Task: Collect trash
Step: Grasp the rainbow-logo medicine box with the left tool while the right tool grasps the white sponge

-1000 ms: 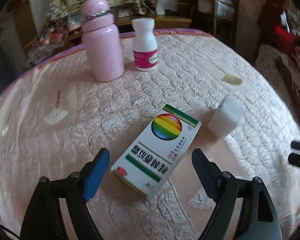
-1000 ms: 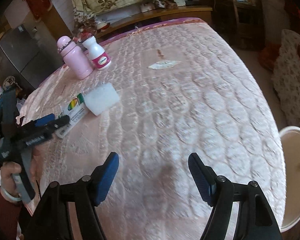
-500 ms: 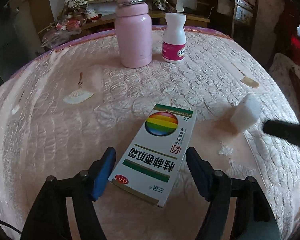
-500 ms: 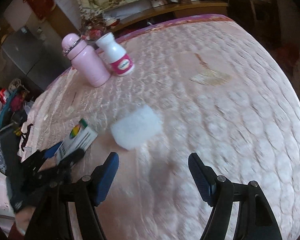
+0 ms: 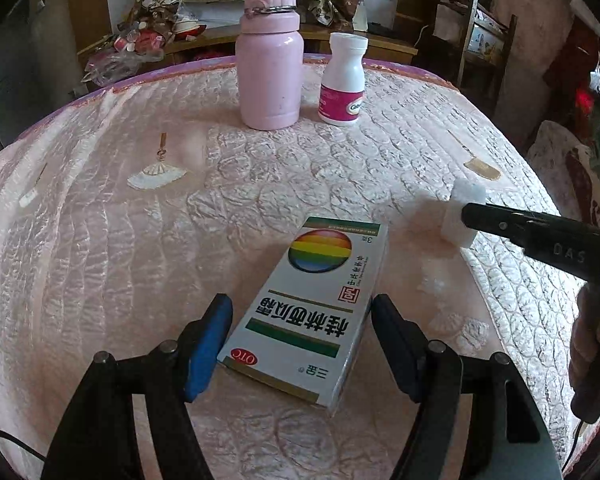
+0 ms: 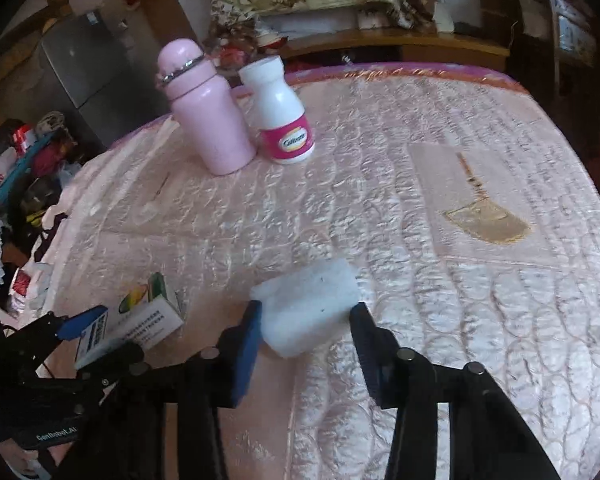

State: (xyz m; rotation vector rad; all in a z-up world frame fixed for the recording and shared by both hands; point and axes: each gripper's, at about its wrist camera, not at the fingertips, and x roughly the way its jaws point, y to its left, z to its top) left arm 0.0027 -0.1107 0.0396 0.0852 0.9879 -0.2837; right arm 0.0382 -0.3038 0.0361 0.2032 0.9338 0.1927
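Observation:
A white medicine box (image 5: 304, 312) with a rainbow circle lies flat on the pink quilted table cover (image 5: 140, 240). My left gripper (image 5: 300, 340) is open, its fingers on either side of the box's near end. A white foam block (image 6: 308, 308) lies to the right of the box. My right gripper (image 6: 306, 332) is open around the block, its fingers close to its sides. The block (image 5: 460, 216) and the right gripper's finger also show in the left wrist view. The box (image 6: 140, 320) shows in the right wrist view.
A pink flask (image 5: 269, 60) and a white pill bottle (image 5: 343, 80) with a pink label stand together at the far side of the table. Shelves, a chair and cluttered cloth lie beyond the table edge.
My left gripper has moved forward so the box's near end sits between its fingers. My right gripper has swung left and forward to straddle the foam block.

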